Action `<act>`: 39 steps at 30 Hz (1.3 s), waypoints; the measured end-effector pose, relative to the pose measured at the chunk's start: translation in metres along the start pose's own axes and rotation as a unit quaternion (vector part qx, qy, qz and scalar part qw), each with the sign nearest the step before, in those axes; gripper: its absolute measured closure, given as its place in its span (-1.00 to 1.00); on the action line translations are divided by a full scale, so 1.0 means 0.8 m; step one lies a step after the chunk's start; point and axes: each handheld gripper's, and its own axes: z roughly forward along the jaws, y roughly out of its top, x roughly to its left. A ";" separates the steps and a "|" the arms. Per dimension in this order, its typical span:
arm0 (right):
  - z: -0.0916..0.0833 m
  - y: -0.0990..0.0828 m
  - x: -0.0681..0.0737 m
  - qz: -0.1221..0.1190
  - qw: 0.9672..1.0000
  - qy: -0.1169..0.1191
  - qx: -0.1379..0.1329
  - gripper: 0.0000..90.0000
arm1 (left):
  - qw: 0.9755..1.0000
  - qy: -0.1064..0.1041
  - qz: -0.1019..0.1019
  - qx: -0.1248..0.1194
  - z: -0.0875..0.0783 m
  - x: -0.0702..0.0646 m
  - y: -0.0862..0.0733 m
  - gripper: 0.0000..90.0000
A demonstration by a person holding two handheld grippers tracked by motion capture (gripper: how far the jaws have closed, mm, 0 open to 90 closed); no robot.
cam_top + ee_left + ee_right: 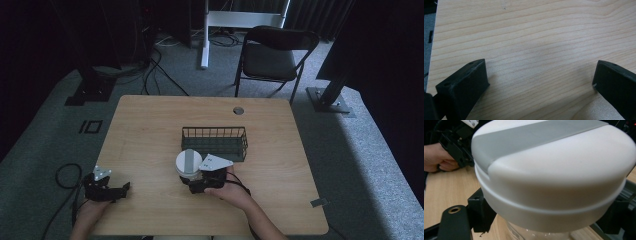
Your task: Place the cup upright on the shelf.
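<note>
A clear jar with a white lid (188, 163) crossed by a grey band stands on the wooden table (145, 130), just in front of a black wire basket (215, 150). My right gripper (196, 181) is shut on the jar below its lid. In the right gripper view the lid (554, 167) looms close, and the black jaws press the jar's body from both sides. My left gripper (125, 190) rests near the table's front left edge. Its jaws stand wide open over bare wood (539, 50), with nothing between them.
A folding chair (272, 55) stands beyond the table's far edge, and cables lie on the carpet at the left. A round cable hole (238, 110) sits near the far edge. The other hand with its gripper (456, 145) appears behind the jar.
</note>
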 end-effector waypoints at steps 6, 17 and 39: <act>-0.007 0.014 -0.007 0.005 1.000 -0.020 -0.011 -0.59 | 1.000 0.000 -0.001 -0.001 0.000 0.000 0.000 -1.00; -0.022 0.040 -0.024 0.010 0.998 -0.060 -0.025 -0.59 | 1.000 0.000 0.000 0.000 0.000 0.000 0.000 -1.00; -0.041 0.066 -0.083 0.048 0.976 -0.207 -0.041 -0.60 | 1.000 0.000 0.000 0.000 0.000 0.000 0.000 -1.00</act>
